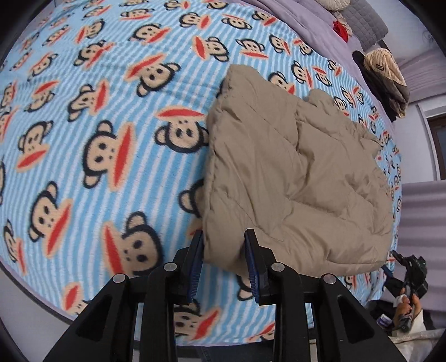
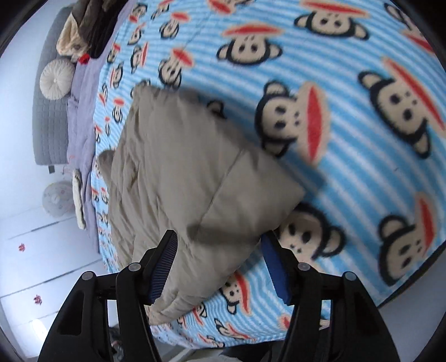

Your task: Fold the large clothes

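1. Nearest my left wrist camera, I see the left gripper [image 1: 224, 245] with its blue-padded fingers [image 1: 255, 264] set a modest gap apart, and the near corner of the tan puffer jacket [image 1: 292, 172] sits between them. Whether the pads actually press the fabric, I cannot tell.
2. On my right side, the right gripper [image 2: 220, 245] stands wide apart, straddling a folded edge of the same tan puffer jacket [image 2: 178, 178]. Its left pad lies against the fabric; the right pad [image 2: 274, 267] looks just beside it, with no clamp that I can confirm.
3. Under both claws the jacket lies in a folded bundle on the monkey-print blanket [image 1: 97, 125], near the bed's close edge.
4. Beyond the blanket I see a lilac sheet [image 1: 301, 16] along the far side.
5. Farther off, a stack of folded clothes [image 1: 387, 80] with a striped beige piece on top rests at the bed's edge, a small red item [image 1: 341, 29] near it.
6. At the far end, a round pleated cushion [image 2: 55, 79] leans against a grey quilted headboard [image 2: 48, 117].
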{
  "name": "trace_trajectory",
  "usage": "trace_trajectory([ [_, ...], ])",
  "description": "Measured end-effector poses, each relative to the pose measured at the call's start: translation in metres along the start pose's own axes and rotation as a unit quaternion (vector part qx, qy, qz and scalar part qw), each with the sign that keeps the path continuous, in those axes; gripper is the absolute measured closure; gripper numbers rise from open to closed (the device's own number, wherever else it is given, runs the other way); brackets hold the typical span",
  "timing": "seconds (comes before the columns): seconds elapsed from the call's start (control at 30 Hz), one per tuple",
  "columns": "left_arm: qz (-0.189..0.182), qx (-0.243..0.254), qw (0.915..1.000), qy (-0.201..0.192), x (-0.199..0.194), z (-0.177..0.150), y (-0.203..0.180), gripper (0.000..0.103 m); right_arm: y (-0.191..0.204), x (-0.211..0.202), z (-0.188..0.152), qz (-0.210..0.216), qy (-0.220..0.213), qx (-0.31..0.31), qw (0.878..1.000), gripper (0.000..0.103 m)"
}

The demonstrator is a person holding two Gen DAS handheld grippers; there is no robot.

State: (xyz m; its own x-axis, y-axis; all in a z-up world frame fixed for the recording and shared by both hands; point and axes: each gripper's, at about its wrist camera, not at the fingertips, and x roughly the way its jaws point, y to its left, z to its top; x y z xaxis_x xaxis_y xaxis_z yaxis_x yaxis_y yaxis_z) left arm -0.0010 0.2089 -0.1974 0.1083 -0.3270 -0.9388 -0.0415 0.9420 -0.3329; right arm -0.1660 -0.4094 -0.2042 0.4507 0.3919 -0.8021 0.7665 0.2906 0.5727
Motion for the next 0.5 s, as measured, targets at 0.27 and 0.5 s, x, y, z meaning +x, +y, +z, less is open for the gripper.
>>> trace_trajectory([
  [0.27,0.005,0.021,0.9993,-0.03,-0.005,0.019,-0.012,0.073,0.061,0.018,-0.007,0.01,-0.008,-0.114,0.993,0.078],
  [0.5,0.098,0.009,0.9949,0.02,0.07,0.021,-0.02,0.073,0.08,0.054,-0.035,-0.105,0.028,-0.212,0.971,0.078],
])
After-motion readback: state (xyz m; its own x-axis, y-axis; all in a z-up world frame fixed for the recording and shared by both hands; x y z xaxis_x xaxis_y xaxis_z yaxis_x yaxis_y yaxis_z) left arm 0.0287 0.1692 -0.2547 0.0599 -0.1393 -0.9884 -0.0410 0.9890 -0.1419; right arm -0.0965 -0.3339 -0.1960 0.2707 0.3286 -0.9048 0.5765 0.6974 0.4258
